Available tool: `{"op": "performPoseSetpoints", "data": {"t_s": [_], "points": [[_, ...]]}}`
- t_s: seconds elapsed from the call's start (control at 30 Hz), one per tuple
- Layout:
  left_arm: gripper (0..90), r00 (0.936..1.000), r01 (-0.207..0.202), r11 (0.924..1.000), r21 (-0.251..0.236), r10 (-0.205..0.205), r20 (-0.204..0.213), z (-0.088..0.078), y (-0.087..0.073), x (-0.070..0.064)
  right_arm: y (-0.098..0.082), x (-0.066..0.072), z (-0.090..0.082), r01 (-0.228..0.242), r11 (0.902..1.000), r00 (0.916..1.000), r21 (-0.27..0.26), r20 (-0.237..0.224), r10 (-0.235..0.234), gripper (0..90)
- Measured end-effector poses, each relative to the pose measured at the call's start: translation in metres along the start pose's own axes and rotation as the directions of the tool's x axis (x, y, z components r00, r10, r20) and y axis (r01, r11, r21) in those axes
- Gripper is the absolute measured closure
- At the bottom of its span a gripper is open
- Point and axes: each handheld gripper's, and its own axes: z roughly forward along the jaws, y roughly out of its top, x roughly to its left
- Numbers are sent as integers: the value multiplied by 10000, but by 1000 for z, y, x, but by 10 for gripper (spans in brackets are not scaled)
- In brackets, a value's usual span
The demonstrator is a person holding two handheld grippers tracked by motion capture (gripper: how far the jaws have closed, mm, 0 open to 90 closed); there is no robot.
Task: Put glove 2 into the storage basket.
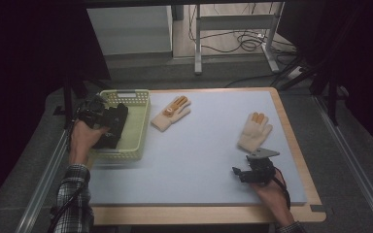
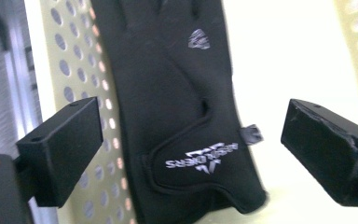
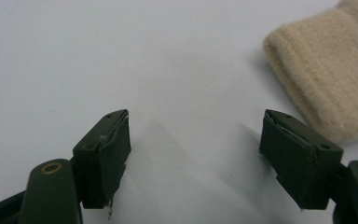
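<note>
**Black glove released in basket**

Your left gripper (image 1: 108,121) stands over the green basket (image 1: 137,127) at nine o'clock, jaws spread clear of the black glove (image 2: 182,116) lying inside. Your right gripper (image 1: 238,173), five o'clock, is released, empty, near the cream glove (image 1: 254,131).

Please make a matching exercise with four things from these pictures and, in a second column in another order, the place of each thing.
Things:
1. black glove
2. basket
3. right gripper
4. glove with orange fingertips

Places:
A. lies on the table just beyond the right gripper
B. stands at the table's left edge
C. hovers open over bare table, near the front right
D. lies in the basket, between the left gripper's open jaws

Pairs: 1-D, 2-B, 3-C, 4-A
</note>
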Motion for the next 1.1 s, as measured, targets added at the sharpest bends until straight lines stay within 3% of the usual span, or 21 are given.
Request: {"op": "performPoseSetpoints", "data": {"t_s": [0.03, 0.13, 0.2, 0.37, 0.5, 0.57, 0.6, 0.67, 0.8, 0.93, 1.03, 1.07, 1.1], "points": [[49, 10000, 0, 10000, 0, 0, 0, 0, 0, 0, 0, 0, 0, 0, 10000, 10000, 0, 0, 0, 241], [41, 9977, -191, 9937, -1109, 262, 632, -11, -9, -5, 0, 0, 0, 1, 10000, 10000, 0, 4, -1, 241], [33, 9961, -310, 9893, -1424, 423, 768, -15, -12, -9, 0, 0, 0, 4, 10000, 10000, -1, 5, -4, 241], [22, 9856, -943, 9705, -2219, 1224, 1163, -27, -24, -30, 0, 0, 0, 0, 10000, 10000, -3, 6, 0, 240], [20, 9718, -1668, 9450, -2813, 2058, 1149, -38, -36, -53, 0, 0, 0, 17, 10000, 10000, 23, 14, -17, 240], [20, 9630, -1865, 9300, -3168, 2368, 1283, -43, -43, -65, 0, 0, 0, 3, 10000, 10000, 26, 14, -3, 240], [20, 9546, -2062, 9177, -3397, 2649, 1363, -47, -48, -73, 0, 0, 0, 4, 10000, 10000, 24, 14, -4, 239], [20, 9458, -2251, 9051, -3606, 2919, 1424, -49, -54, -82, 0, 0, 0, 11, 10000, 10000, 23, 23, -11, 239], [20, 9218, -2630, 8724, -4119, 3532, 1596, -54, -70, -107, 0, 0, 0, -2, 10000, 10000, 29, 25, 2, 239], [22, 8998, -2909, 8479, -4432, 4000, 1746, -53, -86, -129, 0, 0, 0, -6, 10000, 10000, 29, 27, 6, 239], [36, 8781, -3017, 8250, -4779, 4357, 1977, -48, -100, -149, 0, 0, 0, -1, 10000, 10000, 29, 29, 1, 238], [39, 8696, -3069, 8188, -4851, 4484, 2067, -45, -104, -154, 0, 0, 0, 1, 10000, 10000, 29, 30, -1, 238], [39, 8651, -3111, 8147, -4893, 4560, 2092, -43, -108, -158, 0, 0, 0, 0, 10000, 10000, 28, 32, 0, 238]]}}
